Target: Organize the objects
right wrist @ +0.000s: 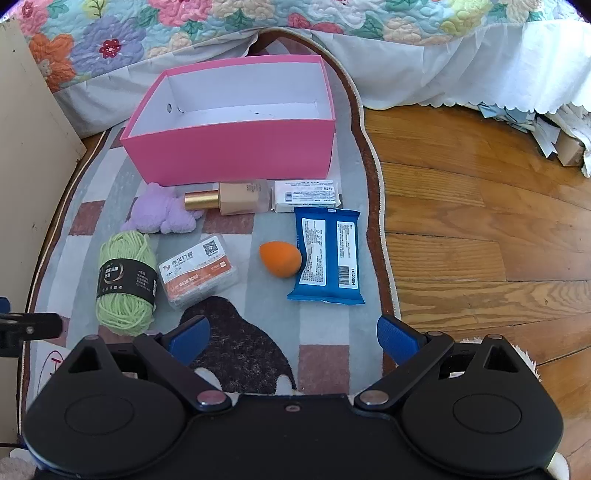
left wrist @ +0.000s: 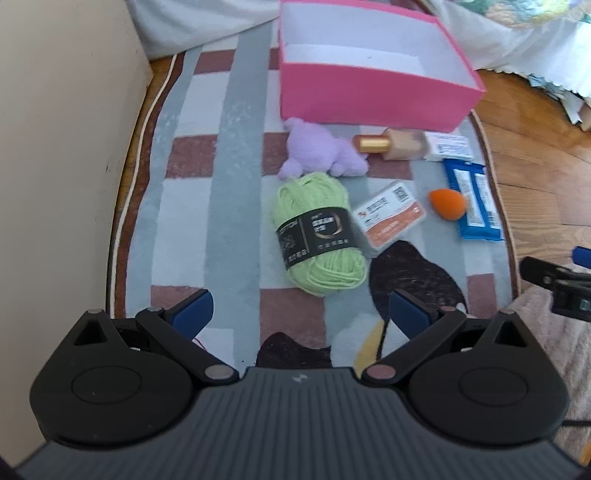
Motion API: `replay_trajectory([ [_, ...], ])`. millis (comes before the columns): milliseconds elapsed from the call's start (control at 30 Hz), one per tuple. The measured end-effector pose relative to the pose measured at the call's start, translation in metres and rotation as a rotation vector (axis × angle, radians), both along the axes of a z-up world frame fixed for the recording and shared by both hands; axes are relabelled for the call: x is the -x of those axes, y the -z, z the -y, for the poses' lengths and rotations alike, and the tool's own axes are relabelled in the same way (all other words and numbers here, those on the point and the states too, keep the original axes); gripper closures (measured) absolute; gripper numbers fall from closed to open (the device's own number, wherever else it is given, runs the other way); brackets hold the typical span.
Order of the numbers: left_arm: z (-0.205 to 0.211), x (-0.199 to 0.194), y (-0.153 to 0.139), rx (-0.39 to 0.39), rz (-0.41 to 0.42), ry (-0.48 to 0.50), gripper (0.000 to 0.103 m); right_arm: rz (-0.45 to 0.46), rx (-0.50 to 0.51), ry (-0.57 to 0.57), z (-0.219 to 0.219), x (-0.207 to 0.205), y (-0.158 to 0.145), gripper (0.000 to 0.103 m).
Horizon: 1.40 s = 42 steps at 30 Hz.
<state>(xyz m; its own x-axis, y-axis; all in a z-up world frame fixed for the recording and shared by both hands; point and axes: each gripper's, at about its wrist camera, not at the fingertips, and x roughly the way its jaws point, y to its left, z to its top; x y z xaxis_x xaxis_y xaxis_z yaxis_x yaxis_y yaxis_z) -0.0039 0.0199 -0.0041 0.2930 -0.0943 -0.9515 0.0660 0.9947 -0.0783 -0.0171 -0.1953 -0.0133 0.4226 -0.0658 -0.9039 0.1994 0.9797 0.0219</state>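
An empty pink box [left wrist: 373,94] [right wrist: 236,147] stands at the far end of a patterned rug. In front of it lie a purple plush toy [left wrist: 317,151] [right wrist: 159,212], a foundation bottle [left wrist: 391,144] [right wrist: 232,197], a white packet [left wrist: 448,146] [right wrist: 306,195], green yarn [left wrist: 317,230] [right wrist: 125,280], a clear orange-labelled case [left wrist: 389,212] [right wrist: 197,269], an orange sponge [left wrist: 447,203] [right wrist: 280,258] and a blue wipes pack [left wrist: 471,201] [right wrist: 327,254]. My left gripper [left wrist: 301,312] is open just short of the yarn. My right gripper [right wrist: 293,332] is open, near the wipes pack.
A cream cabinet side [left wrist: 55,147] [right wrist: 22,184] borders the rug on the left. A bed with a white skirt and floral quilt [right wrist: 258,26] stands behind the box. Wooden floor [right wrist: 480,221] lies to the right, with papers under the bed [right wrist: 554,129].
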Motion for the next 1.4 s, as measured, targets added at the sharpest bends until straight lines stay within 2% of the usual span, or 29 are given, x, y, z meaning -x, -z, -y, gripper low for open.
replay_trajectory([
  [133, -0.001, 0.001, -0.015, -0.016, 0.028, 0.021, 0.000, 0.029, -0.004, -0.023, -0.003, 0.000, -0.005, 0.004],
  [400, -0.020, -0.008, -0.032, -0.015, 0.105, -0.035, 0.000, 0.119, 0.033, -0.142, -0.027, -0.009, -0.022, 0.004],
  [467, -0.022, -0.011, -0.032, -0.008, 0.117, -0.025, 0.000, 0.186, 0.031, -0.203, -0.036, -0.006, -0.026, 0.004],
  [500, -0.023, -0.012, -0.031, -0.004, 0.122, -0.019, 0.000, 0.233, 0.036, -0.265, -0.043, -0.003, -0.025, 0.004],
  [567, -0.022, -0.014, -0.026, -0.012, 0.130, -0.009, 0.000, 0.263, 0.027, -0.399, -0.057, -0.002, -0.019, 0.004],
  [667, -0.019, -0.021, -0.013, -0.011, 0.123, 0.020, 0.000, 0.227, -0.032, -0.494, -0.075, -0.012, 0.000, 0.004],
  [733, -0.018, -0.029, -0.002, 0.010, 0.105, 0.005, 0.000, 0.195, -0.101, -0.545, -0.084, -0.024, 0.012, 0.004],
  [900, -0.012, -0.052, 0.028, 0.035, 0.043, 0.014, 0.005, 0.098, -0.240, -0.620, -0.100, -0.056, 0.042, 0.004],
  [1100, -0.022, -0.071, 0.059, 0.137, 0.001, -0.047, 0.009, -0.006, -0.371, -0.612, -0.108, -0.090, 0.080, 0.004],
  [1167, -0.028, -0.072, 0.068, 0.181, 0.015, -0.087, 0.015, -0.046, -0.368, -0.580, -0.114, -0.097, 0.095, 0.004],
  [1300, -0.041, -0.070, 0.086, 0.255, 0.005, -0.141, 0.023, -0.068, -0.405, -0.517, -0.115, -0.092, 0.115, 0.005],
  [1400, -0.047, -0.068, 0.100, 0.340, -0.028, -0.162, 0.024, -0.081, -0.407, -0.502, -0.116, -0.081, 0.127, 0.006],
])
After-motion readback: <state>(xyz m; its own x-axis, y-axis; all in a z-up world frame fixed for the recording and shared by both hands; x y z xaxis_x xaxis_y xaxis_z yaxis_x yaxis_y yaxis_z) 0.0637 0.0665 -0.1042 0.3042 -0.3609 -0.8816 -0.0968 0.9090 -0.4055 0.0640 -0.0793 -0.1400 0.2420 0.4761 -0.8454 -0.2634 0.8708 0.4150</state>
